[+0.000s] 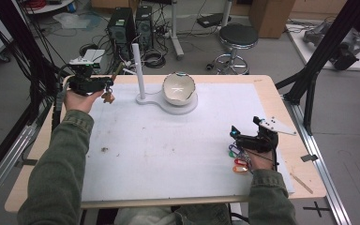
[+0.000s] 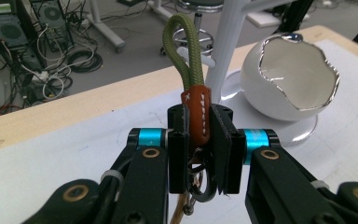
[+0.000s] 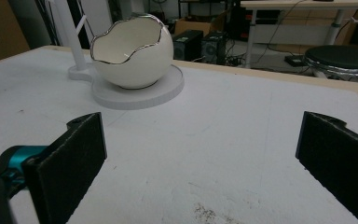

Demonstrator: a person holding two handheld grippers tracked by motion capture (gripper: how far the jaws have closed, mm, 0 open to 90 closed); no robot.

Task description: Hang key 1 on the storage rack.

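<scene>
Standing beside the keychain [image 2: 196,116]: post [image 2: 228,42], eggshell bowl [image 2: 289,79].

The high view looks forward and down from above the person's side, taking in the whole white table [image 1: 168,154] and the cluttered floor beyond it. The left gripper view rides low on the left gripper [image 2: 199,140], close behind its jaws, and faces across the table's far corner toward the egg-shaped bowl [image 2: 289,79] and the white post [image 2: 230,42]. The right gripper view sits just above the tabletop on the right gripper [image 3: 200,158] and looks along the surface at the same bowl [image 3: 133,51] from farther off. All three views share the bowl [image 1: 179,89], its round base and the post
</scene>
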